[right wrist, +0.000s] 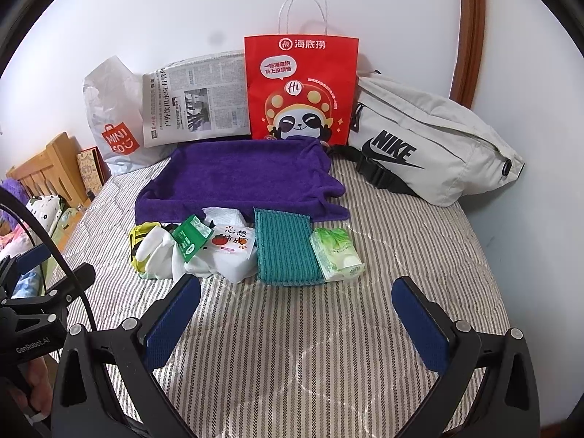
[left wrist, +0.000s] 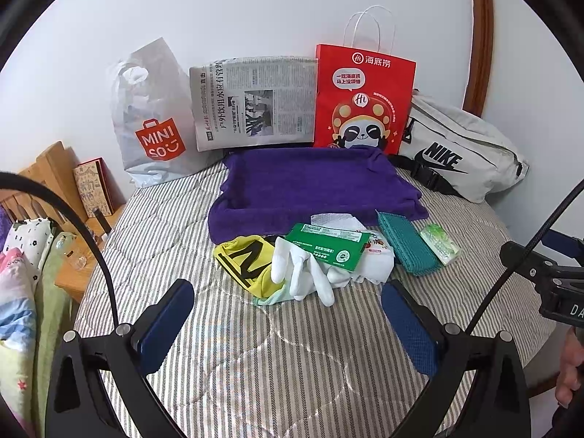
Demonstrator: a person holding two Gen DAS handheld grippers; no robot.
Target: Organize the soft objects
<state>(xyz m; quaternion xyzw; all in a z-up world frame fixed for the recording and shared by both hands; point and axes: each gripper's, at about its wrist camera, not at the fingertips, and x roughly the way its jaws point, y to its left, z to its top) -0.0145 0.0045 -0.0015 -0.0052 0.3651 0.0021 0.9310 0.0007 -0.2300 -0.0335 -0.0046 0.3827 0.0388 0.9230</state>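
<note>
A pile of soft things lies mid-bed: a white glove [left wrist: 303, 273] [right wrist: 157, 252], a yellow cloth with black stripes [left wrist: 248, 259] [right wrist: 140, 235], a green packet [left wrist: 328, 246] [right wrist: 189, 239], a white tissue pack with a tomato print [right wrist: 233, 246], a teal cloth [left wrist: 405, 242] [right wrist: 284, 248] and a pale green tissue pack [left wrist: 440, 242] [right wrist: 337, 252]. A purple towel [left wrist: 310, 186] [right wrist: 241, 179] lies behind them. My left gripper [left wrist: 288, 310] is open and empty just in front of the glove. My right gripper [right wrist: 295, 306] is open and empty in front of the teal cloth.
Along the wall stand a Miniso plastic bag [left wrist: 153, 124] [right wrist: 109, 116], a newspaper [left wrist: 255, 102] [right wrist: 197, 98], a red paper bag [left wrist: 365, 98] [right wrist: 299, 87] and a white Nike waist bag [left wrist: 456, 146] [right wrist: 430, 135]. The striped bedcover [left wrist: 284, 365] [right wrist: 310, 357] fills the foreground. A wooden headboard [left wrist: 47, 175] stands left.
</note>
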